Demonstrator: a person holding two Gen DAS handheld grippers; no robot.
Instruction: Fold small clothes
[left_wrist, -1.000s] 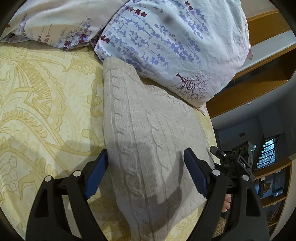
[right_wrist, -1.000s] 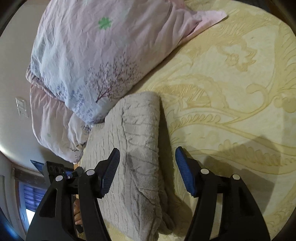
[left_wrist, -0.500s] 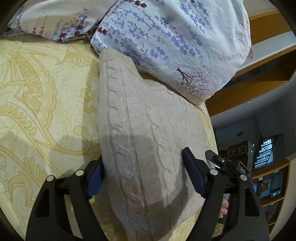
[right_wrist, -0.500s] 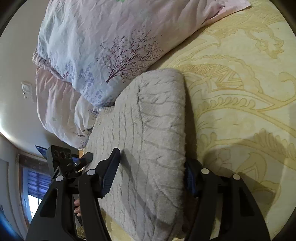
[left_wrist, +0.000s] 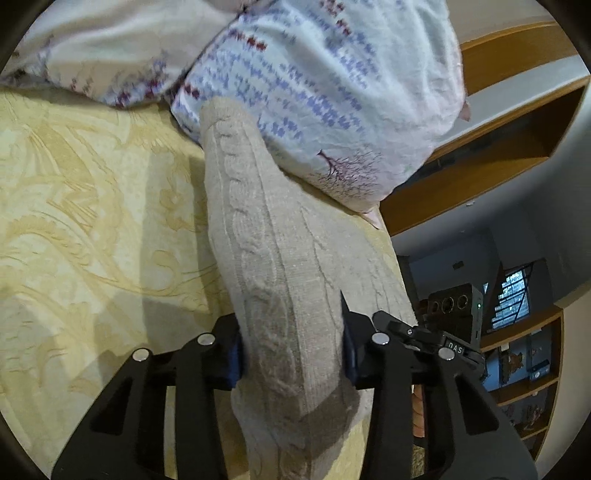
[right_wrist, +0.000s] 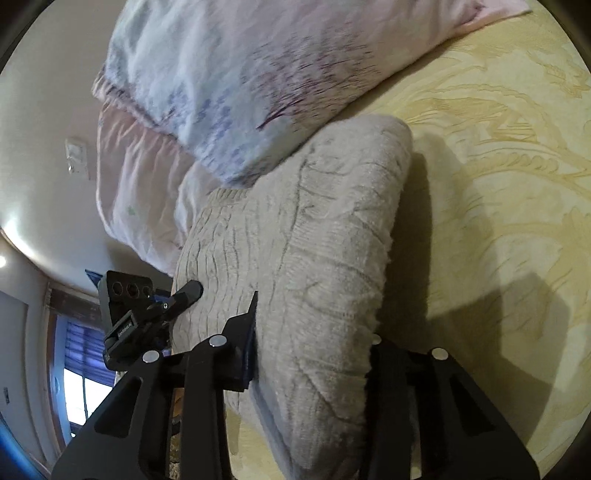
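The left hand-held gripper (left_wrist: 291, 347), its jaws closing, pinches a raised ridge of a folded beige cable-knit sweater (left_wrist: 280, 266) between its blue pads, the knit bunched up between the fingers at the near end of the garment. The right hand-held gripper (right_wrist: 314, 354), jaws likewise closing, bites into the same sweater (right_wrist: 306, 258) from the opposite side: its left pad presses into the knit, while its right finger is buried under the thick folded edge. Each tool shows in the other's view, the right one just beyond the sweater's right-hand edge in the left wrist view and the left one at the sweater's left-hand edge in the right wrist view, so the two stand at the two near corners with the garment spanning the gap between them. From both, the sweater's long axis runs straight ahead, away from the fingers, across a yellow patterned bedspread (left_wrist: 92, 221) to where its far end butts against a floral pillow (left_wrist: 332, 92). A second, paler pillow (left_wrist: 103, 59) lies beside it to the left. Neither hand looks nearer than the other; both are on the near edge, and the likely next move, carrying that edge forward toward the pillow end, would run along this axis.
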